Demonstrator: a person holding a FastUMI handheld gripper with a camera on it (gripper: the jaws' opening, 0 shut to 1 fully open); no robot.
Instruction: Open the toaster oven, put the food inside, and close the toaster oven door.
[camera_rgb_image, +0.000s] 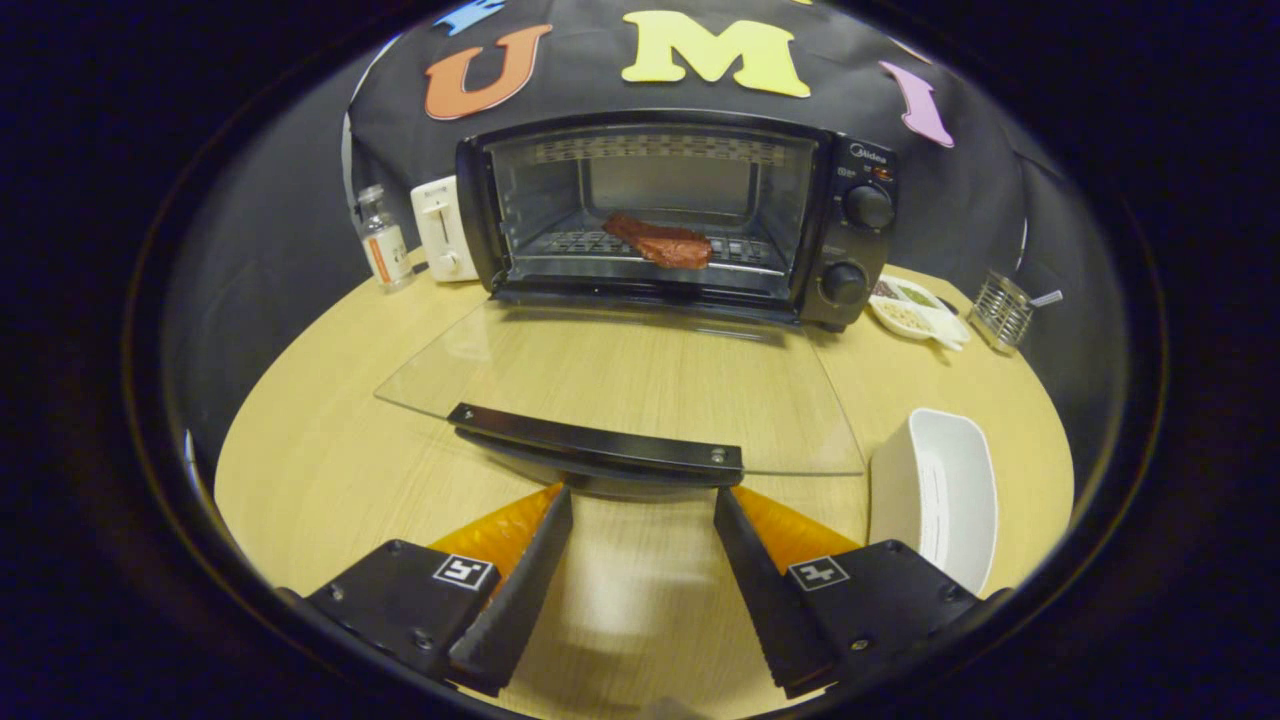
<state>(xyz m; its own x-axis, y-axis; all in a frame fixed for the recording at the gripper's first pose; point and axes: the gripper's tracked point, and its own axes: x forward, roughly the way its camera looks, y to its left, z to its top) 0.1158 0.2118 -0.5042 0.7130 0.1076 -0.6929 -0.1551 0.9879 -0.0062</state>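
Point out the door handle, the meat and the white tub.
door handle (598, 452): gripper view, middle of the black bar, just ahead of the open tool (640, 500).
meat (662, 241): gripper view, its top, on the oven rack.
white tub (950, 490): gripper view, inner wall.

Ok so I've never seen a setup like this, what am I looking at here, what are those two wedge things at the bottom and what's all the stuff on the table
The two wedges are the fingers of a hand-held gripper, a two-finger clamp a person carries. The camera rides on it and looks forward along the fingers, with a fisheye lens that bends everything. The fingers are open and hold nothing; their tips sit just short of the black handle of the glass door.

That door belongs to a toaster oven on a wooden table. It is folded down flat, and a reddish piece of food lies on the rack inside. Left of the oven stand a small bottle and a white toaster. To its right are a dish of small foods and a wire holder. A white container sits beside the right finger.
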